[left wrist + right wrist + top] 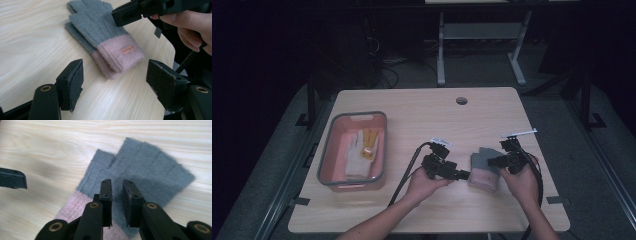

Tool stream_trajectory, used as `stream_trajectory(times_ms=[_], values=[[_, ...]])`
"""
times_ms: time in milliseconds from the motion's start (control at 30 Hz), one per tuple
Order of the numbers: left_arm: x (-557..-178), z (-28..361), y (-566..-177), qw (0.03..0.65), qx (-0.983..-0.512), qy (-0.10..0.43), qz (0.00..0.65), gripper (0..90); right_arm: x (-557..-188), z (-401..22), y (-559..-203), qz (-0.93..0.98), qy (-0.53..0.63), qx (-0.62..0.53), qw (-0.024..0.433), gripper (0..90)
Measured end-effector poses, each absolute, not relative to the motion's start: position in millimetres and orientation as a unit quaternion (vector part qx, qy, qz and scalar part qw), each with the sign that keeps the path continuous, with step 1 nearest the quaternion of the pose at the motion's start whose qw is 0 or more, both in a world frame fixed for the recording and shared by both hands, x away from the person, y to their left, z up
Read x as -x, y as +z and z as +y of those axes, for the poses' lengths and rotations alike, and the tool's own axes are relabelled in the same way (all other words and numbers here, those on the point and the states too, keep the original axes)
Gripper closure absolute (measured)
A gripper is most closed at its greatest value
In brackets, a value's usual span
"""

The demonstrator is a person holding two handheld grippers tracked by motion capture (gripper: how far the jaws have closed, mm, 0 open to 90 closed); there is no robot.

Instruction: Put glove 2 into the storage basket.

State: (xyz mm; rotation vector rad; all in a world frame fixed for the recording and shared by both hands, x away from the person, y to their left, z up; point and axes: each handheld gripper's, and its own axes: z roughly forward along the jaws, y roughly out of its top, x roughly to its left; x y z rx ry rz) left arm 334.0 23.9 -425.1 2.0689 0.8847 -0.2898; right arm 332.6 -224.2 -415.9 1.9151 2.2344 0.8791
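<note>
A pair of knit gloves (484, 167), grey with pink cuffs, lies stacked flat on the wooden table, right of centre near the front. My left gripper (462, 175) is just left of the cuffs, low over the table. In the left gripper view it (115, 75) stands wide open with bare wood between its pads, and the gloves (105, 37) lie just ahead. My right gripper (492, 161) hovers over the grey finger part. In the right gripper view it (117, 186) shows a narrow gap with nothing pinched, above the gloves (150, 170).
A grey-rimmed pink bin (353, 116) stands at the table's left with a white and yellow glove (359, 152) inside. A round cable hole (461, 100) sits near the far edge. The table's right edge is close to my right hand.
</note>
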Motion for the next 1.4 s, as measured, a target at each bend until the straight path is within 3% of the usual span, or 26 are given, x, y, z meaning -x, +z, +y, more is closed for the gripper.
stream_trajectory(times_ms=[400, 633, 1200, 1400], values=[[-344.4, 1.2, -442.1, 0.407, -0.822, -0.138, 0.373, 36.2, -319.5, -254.5, -420.8, 0.701, 0.323, -0.636, 0.022, 64.6], [-351.2, -4.6, -452.6, 0.411, -0.797, -0.175, 0.406, 36.2, -315.4, -261.6, -430.0, 0.694, 0.332, -0.639, 0.012, 58.8], [-343.8, -23.9, -464.1, 0.375, -0.822, -0.167, 0.395, 36.1, -315.5, -272.3, -449.1, 0.669, 0.352, -0.654, -0.012, 48.9], [-341.2, -26.5, -462.3, 0.364, -0.833, -0.147, 0.389, 43.1, -317.5, -274.7, -456.9, 0.660, 0.358, -0.661, -0.018, 47.0]])
